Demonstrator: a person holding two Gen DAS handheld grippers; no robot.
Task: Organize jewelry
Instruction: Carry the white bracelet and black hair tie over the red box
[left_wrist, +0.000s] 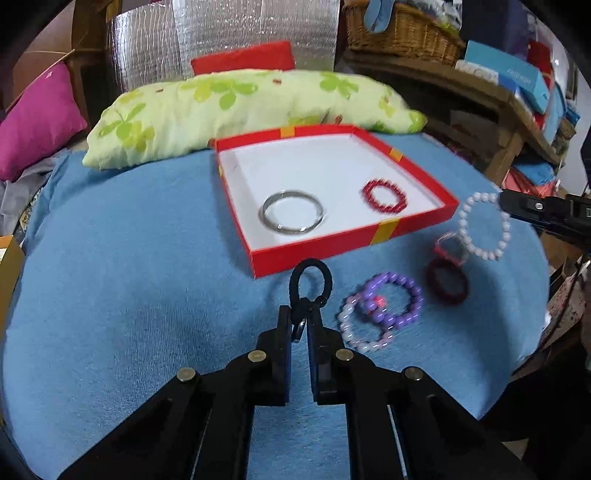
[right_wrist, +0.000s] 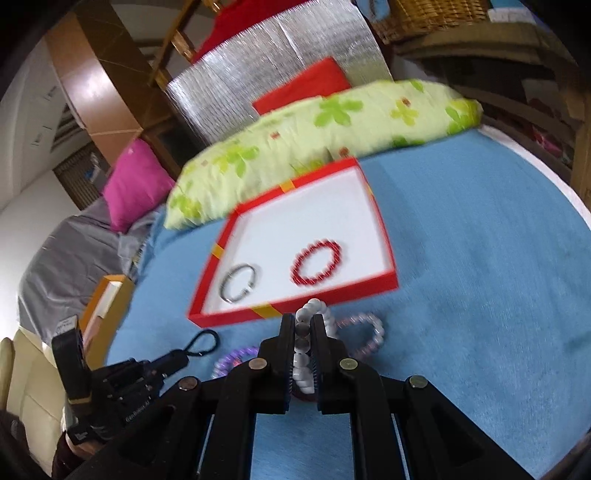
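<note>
Jewelry's half sorted: silver bangle (left_wrist: 293, 211) and red bead bracelet (left_wrist: 384, 195) lie in the red box (left_wrist: 325, 251). Left gripper (left_wrist: 300, 314) pinches a black loop (left_wrist: 311, 277) just near of the box, right gripper (right_wrist: 300, 325) pinches a white bead bracelet (right_wrist: 303, 354).

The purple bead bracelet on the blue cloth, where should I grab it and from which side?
Take the purple bead bracelet on its far right arc, coming straight down with one of the jaws inside the loop and one outside. It lies flat on the blue cloth, so only a top approach fits. Its near left side overlaps the pale pink bracelet, so gripping there would likely catch both.
</note>
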